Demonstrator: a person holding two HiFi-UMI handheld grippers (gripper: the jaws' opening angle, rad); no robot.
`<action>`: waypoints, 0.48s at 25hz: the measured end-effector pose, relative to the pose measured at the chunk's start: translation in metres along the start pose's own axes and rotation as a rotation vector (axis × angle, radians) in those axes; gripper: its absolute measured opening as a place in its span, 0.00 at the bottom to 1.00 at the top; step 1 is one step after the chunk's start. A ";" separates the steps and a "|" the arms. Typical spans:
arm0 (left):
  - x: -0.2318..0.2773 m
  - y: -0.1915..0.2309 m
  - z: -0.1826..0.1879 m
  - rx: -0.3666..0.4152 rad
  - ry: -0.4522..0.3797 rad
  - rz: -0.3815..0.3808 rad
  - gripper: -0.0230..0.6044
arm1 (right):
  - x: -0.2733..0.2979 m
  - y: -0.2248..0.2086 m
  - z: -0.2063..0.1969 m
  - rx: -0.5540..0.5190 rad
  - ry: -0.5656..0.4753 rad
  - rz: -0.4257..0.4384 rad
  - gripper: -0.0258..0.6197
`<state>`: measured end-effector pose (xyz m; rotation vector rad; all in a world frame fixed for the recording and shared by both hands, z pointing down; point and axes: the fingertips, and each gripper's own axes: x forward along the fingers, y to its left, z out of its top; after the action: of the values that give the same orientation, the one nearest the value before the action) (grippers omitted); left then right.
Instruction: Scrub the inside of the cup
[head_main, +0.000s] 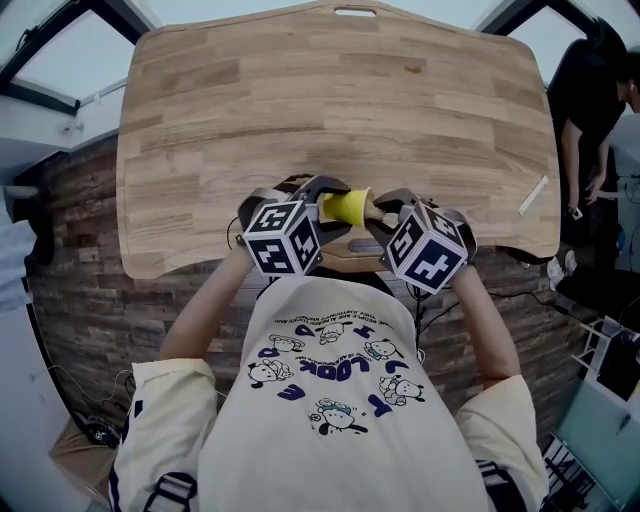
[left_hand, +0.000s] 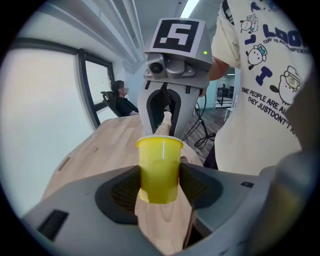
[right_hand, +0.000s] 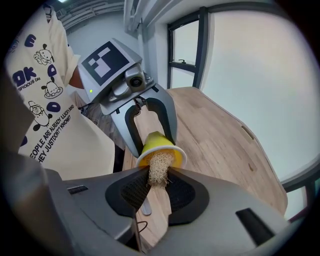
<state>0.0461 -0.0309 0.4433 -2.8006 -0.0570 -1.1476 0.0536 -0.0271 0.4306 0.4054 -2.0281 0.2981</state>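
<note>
While the small yellow plastic cup (left_hand: 160, 167) is held on its side at the near edge of the pale wooden bench (head_main: 340, 100), its long axis is found to run left to right, with the mouth turned right. It is gripped across its wall by the left claw (left_hand: 160, 187), which is clenched on it. The tan fibrous scrubbing pad (right_hand: 159, 169) is grasped by the right claw (right_hand: 159, 186), immediately right of the mouth, its tip at or just inside the rim. A straight push along that axis is judged necessary; depth of entry cannot be determined.
</note>
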 end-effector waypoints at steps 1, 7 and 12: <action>0.000 -0.001 -0.001 -0.011 -0.002 -0.013 0.45 | 0.000 0.001 0.000 -0.008 0.003 0.000 0.17; 0.003 -0.008 -0.001 -0.082 -0.003 -0.094 0.45 | 0.002 0.006 -0.005 -0.067 0.022 -0.005 0.17; 0.004 -0.013 -0.001 -0.139 -0.002 -0.158 0.45 | 0.003 0.009 -0.007 -0.129 0.032 -0.020 0.17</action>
<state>0.0466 -0.0185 0.4481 -2.9648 -0.2101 -1.2273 0.0541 -0.0171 0.4356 0.3379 -1.9981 0.1593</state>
